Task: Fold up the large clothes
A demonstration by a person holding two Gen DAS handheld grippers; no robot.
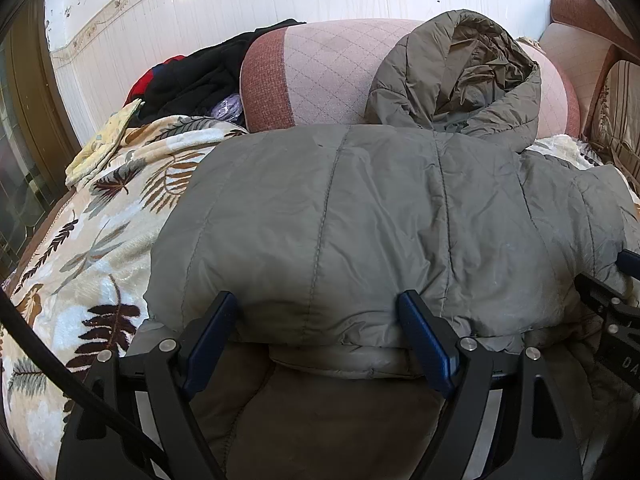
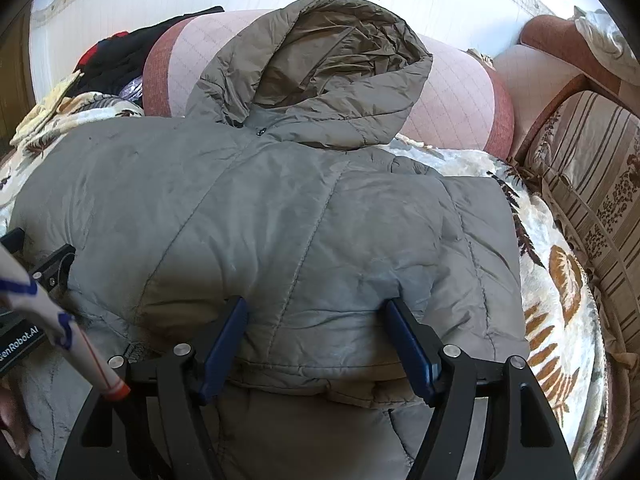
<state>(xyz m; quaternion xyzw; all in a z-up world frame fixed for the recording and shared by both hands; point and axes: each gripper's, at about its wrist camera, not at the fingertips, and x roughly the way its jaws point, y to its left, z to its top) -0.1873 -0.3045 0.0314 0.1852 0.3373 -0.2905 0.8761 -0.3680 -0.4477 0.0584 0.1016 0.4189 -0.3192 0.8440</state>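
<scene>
While the grey coat is lying across a leaf-print blanket on a sofa, with its hood propped against the backrest, the fold looks to be partway done: the body is doubled over, its padded edge facing both cameras. The left gripper is standing wide open with that folded edge between its blue pads, not visibly pinched. The right gripper is likewise spread wide around the edge nearer the coat's right side, and no clamping is showing there either. Judging by this, the hem is being released or squared. Next, the hood probably needs tucking down, or the bundle halving again, with both grips closing evenly.
</scene>
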